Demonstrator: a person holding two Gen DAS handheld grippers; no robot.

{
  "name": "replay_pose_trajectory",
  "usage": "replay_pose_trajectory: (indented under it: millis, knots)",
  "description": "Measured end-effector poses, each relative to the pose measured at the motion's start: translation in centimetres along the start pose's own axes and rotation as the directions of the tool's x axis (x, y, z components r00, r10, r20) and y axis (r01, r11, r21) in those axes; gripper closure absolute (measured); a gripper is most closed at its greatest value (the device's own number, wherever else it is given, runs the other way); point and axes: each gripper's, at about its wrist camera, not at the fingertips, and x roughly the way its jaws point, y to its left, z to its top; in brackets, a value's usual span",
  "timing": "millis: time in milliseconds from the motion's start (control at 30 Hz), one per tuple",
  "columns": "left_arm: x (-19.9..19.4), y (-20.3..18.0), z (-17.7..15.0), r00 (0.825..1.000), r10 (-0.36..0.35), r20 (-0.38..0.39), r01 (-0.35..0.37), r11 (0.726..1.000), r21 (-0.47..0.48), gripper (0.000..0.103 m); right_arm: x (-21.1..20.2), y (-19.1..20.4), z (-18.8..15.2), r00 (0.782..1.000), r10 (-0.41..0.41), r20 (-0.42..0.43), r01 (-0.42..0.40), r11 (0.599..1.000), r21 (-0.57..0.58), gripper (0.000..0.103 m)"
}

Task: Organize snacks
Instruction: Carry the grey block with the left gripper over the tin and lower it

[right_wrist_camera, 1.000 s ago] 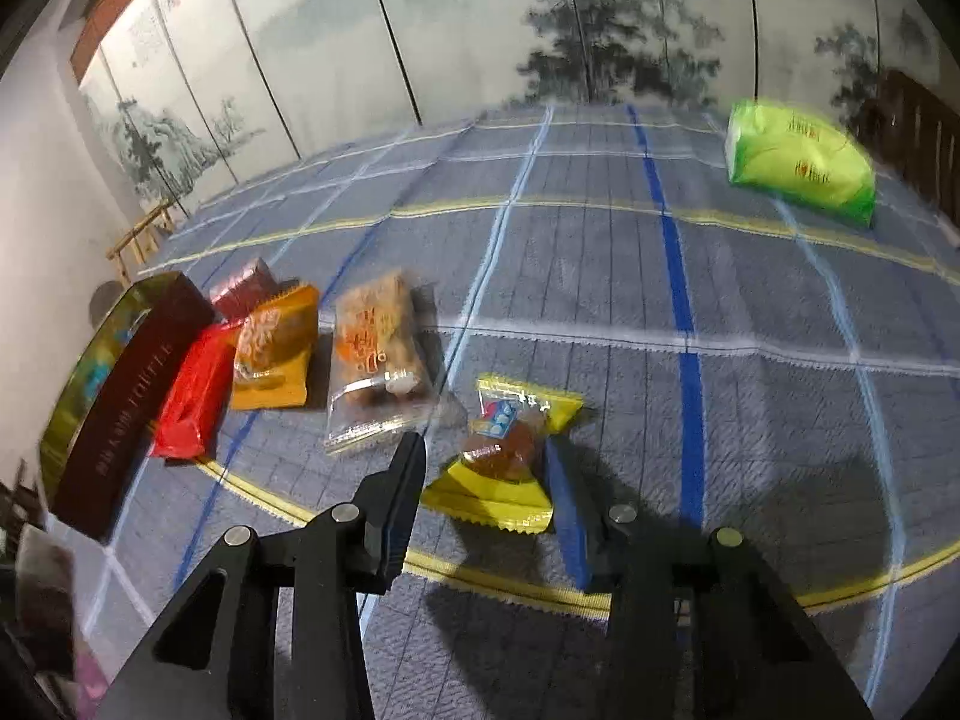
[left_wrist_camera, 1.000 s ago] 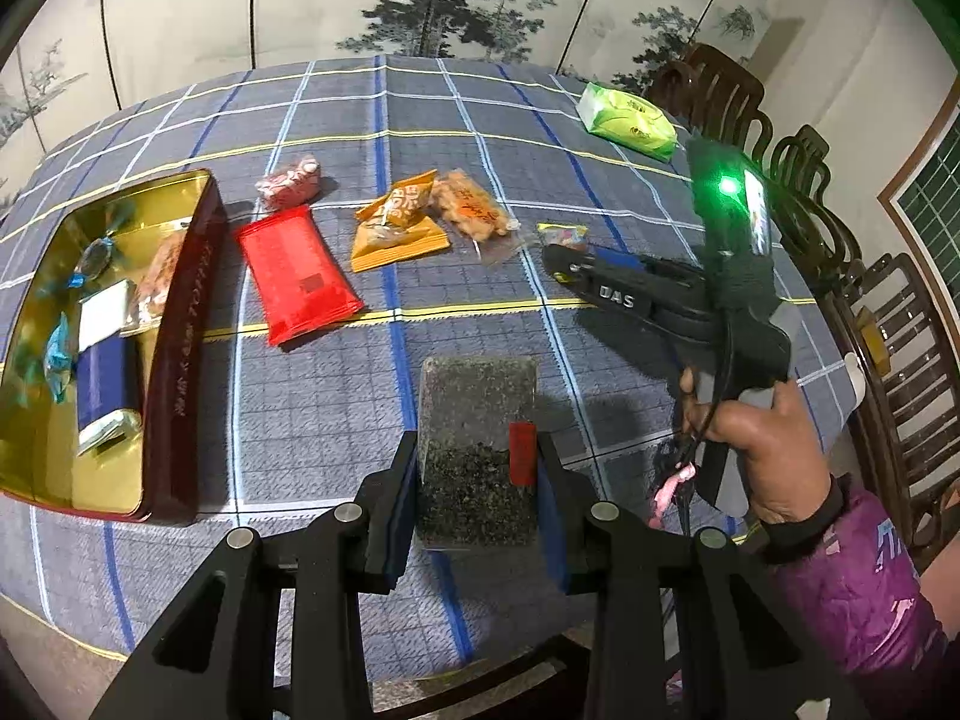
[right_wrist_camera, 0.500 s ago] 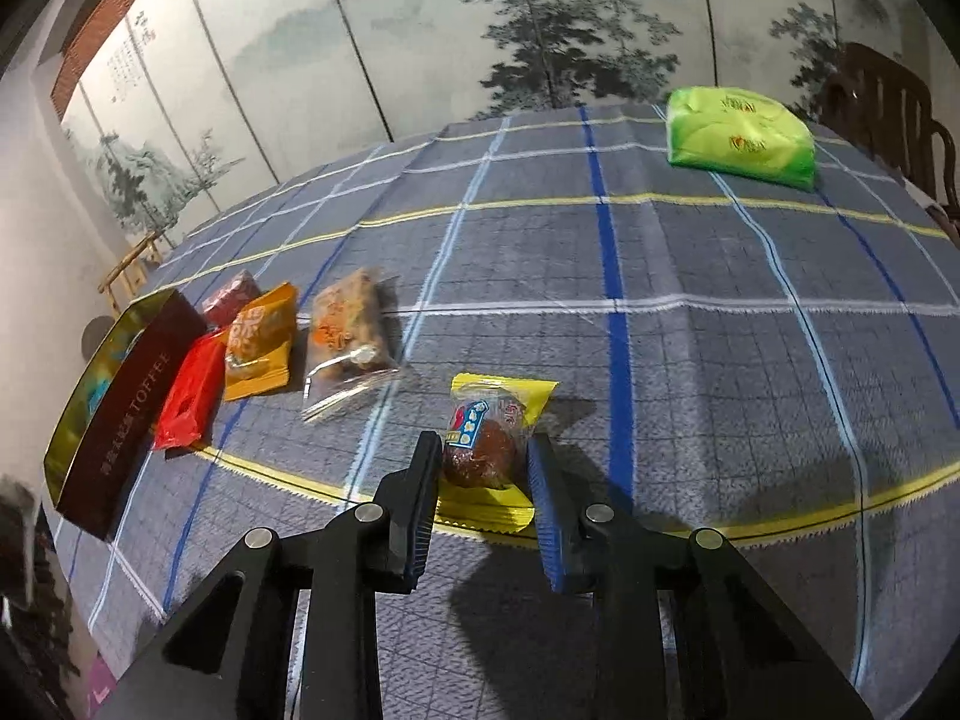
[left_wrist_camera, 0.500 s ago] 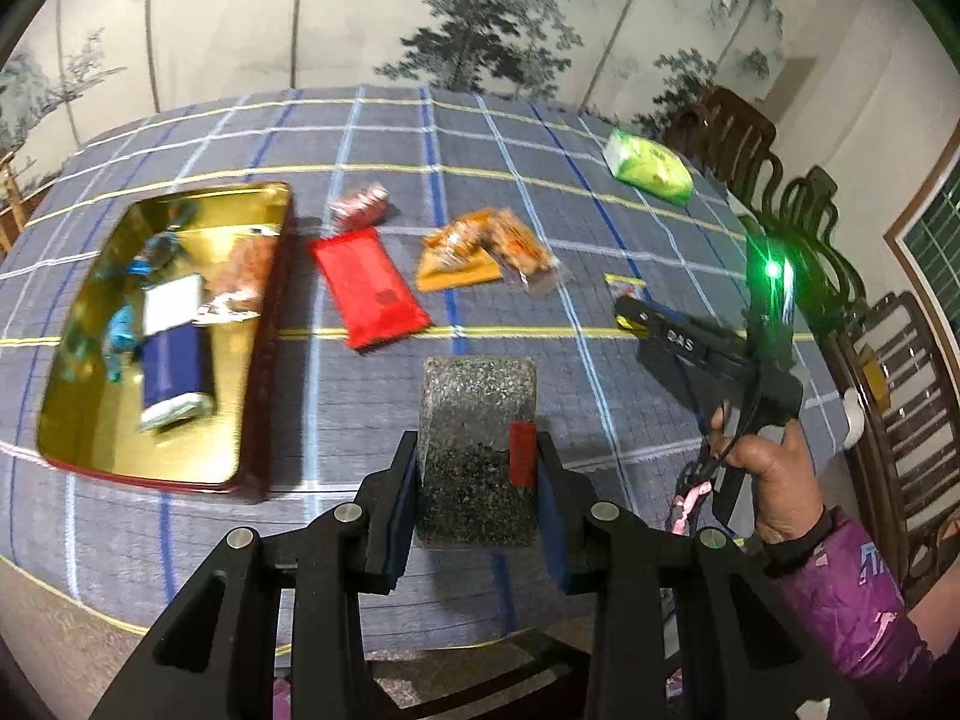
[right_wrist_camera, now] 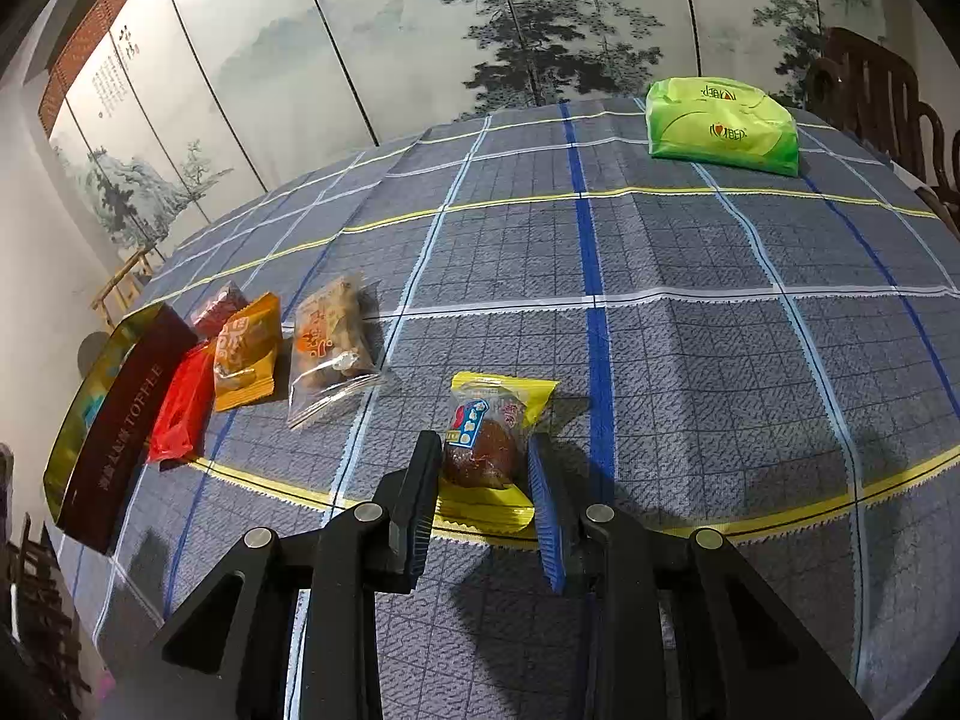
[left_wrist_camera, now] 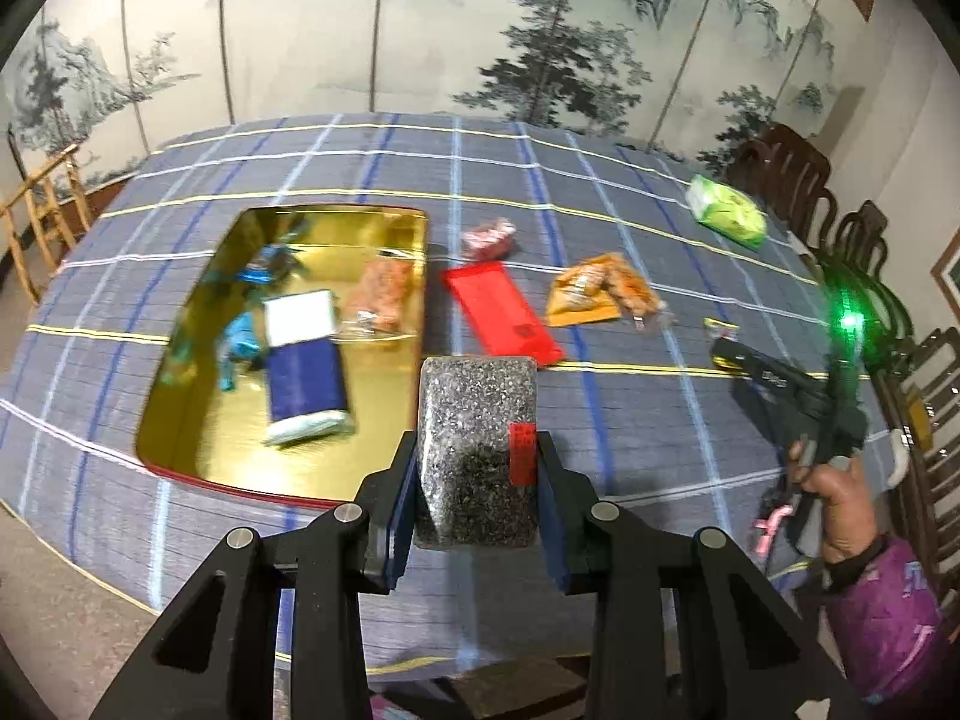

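Left wrist view first. The left gripper (left_wrist_camera: 477,483) is squeezed tight on a speckled grey snack brick (left_wrist_camera: 477,420) with a small red sticker. The brick is up off the checked tablecloth (left_wrist_camera: 630,420), close to the near right corner of the gold tin (left_wrist_camera: 180,372). The tin already has some snacks in it: a blue and white pack (left_wrist_camera: 303,372), an orange bag (left_wrist_camera: 384,294) and some blue wrapped sweets. A red packet (left_wrist_camera: 501,315), an orange packet (left_wrist_camera: 585,294) and a pink sweet (left_wrist_camera: 489,237) lie on the cloth, just right of the tin. I think the step now is to carry the brick to the tin. Next it must go over an empty spot of gold floor, come down low, and only then be let go.

Right wrist view next. The right gripper (right_wrist_camera: 486,492) is clamped on a little cake in a yellow wrapper (right_wrist_camera: 489,438). The cake looks like it is on the cloth, not lifted yet. The tin's dark red side is far off to the left, past the other packets. A green pack (right_wrist_camera: 723,123) sits well apart at the far edge. Next this cake needs a lift and a long trip left.
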Motion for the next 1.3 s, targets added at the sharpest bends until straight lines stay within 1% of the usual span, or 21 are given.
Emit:
replay_pose_trajectory:
  millis: [167,533,633,1300]
  knots:
    - [0.3,1.8,0.0,0.998,0.064,0.02,-0.064,0.998,-0.006,0.072,0.0,0.0,0.0,1.0,0.0,0.0,0.0,1.0,0.0,0.073]
    - [1.7,4.8,0.0,0.986,0.165,0.037,-0.165,0.986,-0.013,0.072,0.1,0.1,0.0,1.0,-0.018,-0.001,0.018,1.0,-0.005,0.072]
    - [2.2,5.5,0.1,0.982,0.183,0.043,-0.182,0.983,-0.016,0.072,0.1,0.1,0.0,1.0,-0.017,-0.001,0.017,1.0,-0.004,0.072]
    - [5.4,9.8,0.3,0.973,0.231,0.028,-0.229,0.972,-0.061,0.072,0.1,0.1,0.1,1.0,-0.018,-0.002,0.018,1.0,-0.005,0.072]
